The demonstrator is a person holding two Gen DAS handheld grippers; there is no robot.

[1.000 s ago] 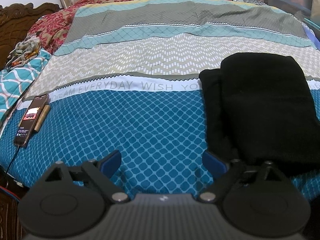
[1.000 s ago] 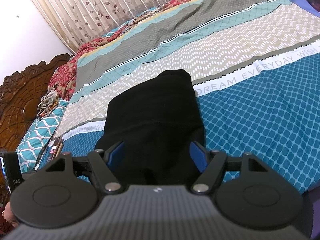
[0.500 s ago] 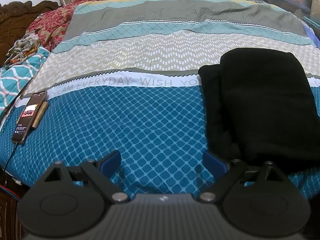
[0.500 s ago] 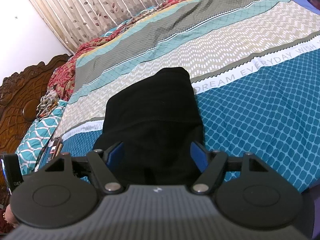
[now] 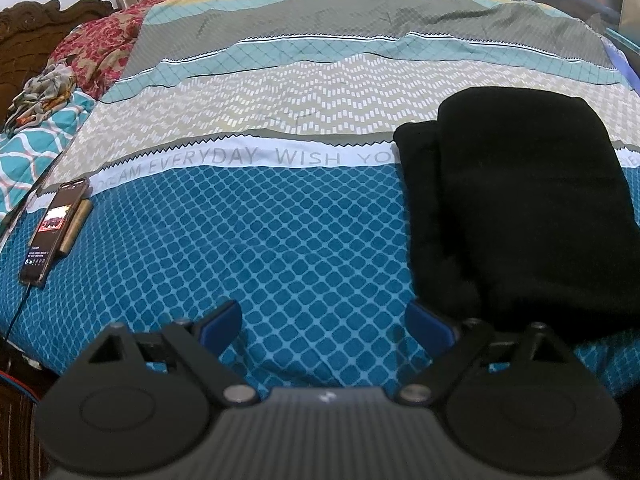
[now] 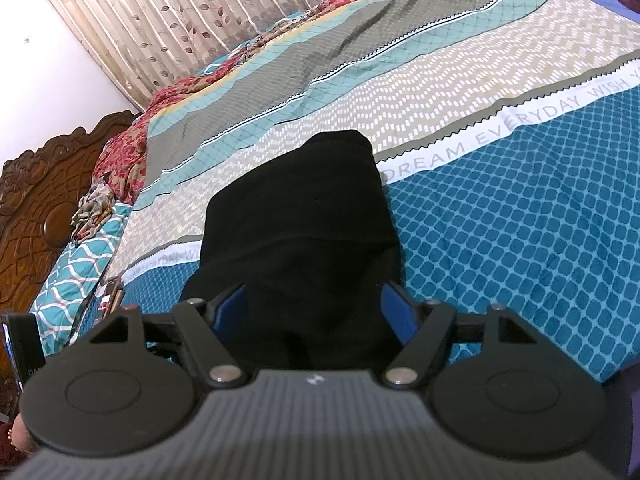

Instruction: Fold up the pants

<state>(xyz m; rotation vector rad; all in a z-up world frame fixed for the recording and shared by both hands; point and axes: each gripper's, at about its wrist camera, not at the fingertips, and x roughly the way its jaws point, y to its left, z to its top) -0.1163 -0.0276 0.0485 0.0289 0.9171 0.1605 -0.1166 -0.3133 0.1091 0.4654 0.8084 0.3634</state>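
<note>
The black pants [image 5: 520, 208] lie folded in a compact stack on the patterned bedspread [image 5: 280, 240], at the right of the left wrist view. My left gripper [image 5: 324, 320] is open and empty, above the blue part of the bedspread, left of the pants' near edge. In the right wrist view the folded pants [image 6: 296, 232] lie straight ahead. My right gripper [image 6: 314, 308] is open and empty, its jaws spread over the near end of the pants, apart from the cloth.
A phone [image 5: 54, 226] with a lit screen and a cable lies near the bed's left edge beside a brown stick-like object [image 5: 76, 224]. Crumpled cloth [image 5: 44, 92] and a carved wooden headboard [image 6: 36, 208] are at the left. Curtains [image 6: 200, 12] hang behind the bed.
Both grippers have drifted back slightly from the bed, staying open. The pants have not moved.
</note>
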